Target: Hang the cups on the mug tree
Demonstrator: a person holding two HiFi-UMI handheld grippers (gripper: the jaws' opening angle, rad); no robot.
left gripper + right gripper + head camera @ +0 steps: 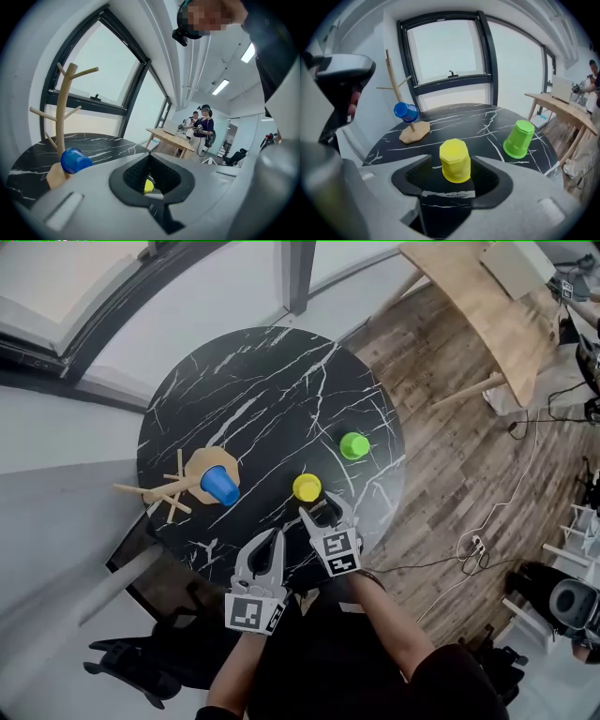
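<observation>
On the round black marble table (262, 381) a wooden mug tree (178, 486) (63, 108) (393, 75) stands at the left, with a blue cup (220, 486) (75, 160) (406, 112) hanging on a low branch. A yellow cup (307, 487) (454, 160) stands upside down near the front edge. My right gripper (323, 510) (454, 163) is open around it, with its pads clear of the cup's sides. A green cup (353, 445) (519, 138) stands upside down further right. My left gripper (272, 535) (150, 157) hangs over the front edge, shut and empty.
A wooden desk (487, 306) (562, 110) stands beyond the table at the right. Cables (478, 545) and an office chair (572, 601) are on the wood floor. A window wall runs behind the table. Two people (201, 124) stand far off by the desk.
</observation>
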